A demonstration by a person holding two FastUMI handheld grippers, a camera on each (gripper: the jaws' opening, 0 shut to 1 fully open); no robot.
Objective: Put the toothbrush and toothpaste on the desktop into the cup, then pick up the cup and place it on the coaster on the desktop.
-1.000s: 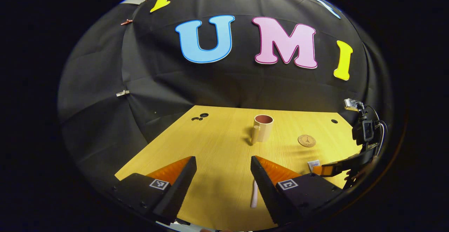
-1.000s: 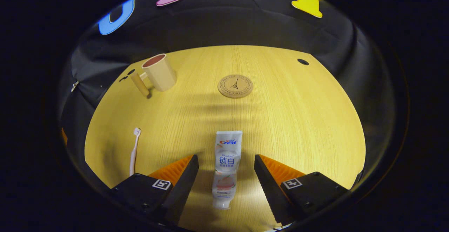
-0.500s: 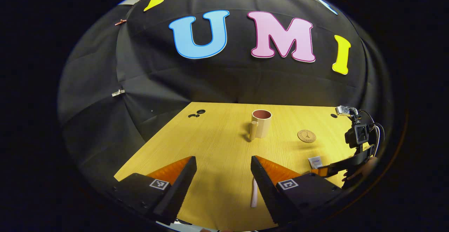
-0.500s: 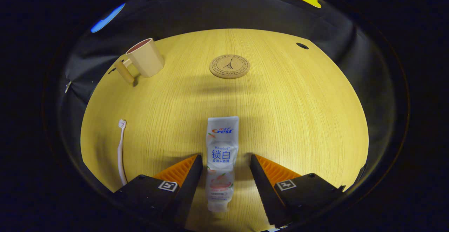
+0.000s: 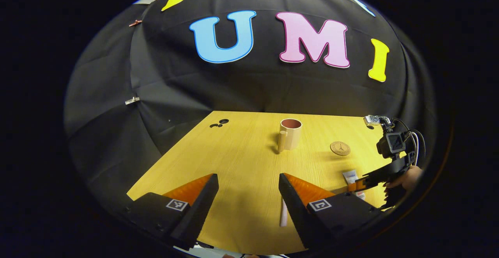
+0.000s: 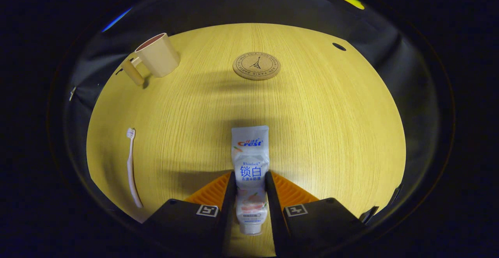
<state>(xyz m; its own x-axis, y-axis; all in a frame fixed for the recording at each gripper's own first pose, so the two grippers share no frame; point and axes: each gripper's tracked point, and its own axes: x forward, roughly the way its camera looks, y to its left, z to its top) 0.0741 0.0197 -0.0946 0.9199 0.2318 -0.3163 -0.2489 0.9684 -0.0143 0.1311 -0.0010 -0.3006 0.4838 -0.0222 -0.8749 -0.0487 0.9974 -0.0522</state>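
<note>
Toothpaste tube (image 6: 250, 172) lies lengthwise between the right gripper (image 6: 250, 195) fingers, clamped on its lower body; cup (image 6: 156, 55) stands ahead-left; left gripper (image 5: 248, 195) gapes.

Bare surface (image 6: 319, 125) ahead of my fingers (image 6: 230, 195); only the coaster (image 6: 256, 66) and, far left, the cup (image 6: 158, 55) stand on it.
</note>
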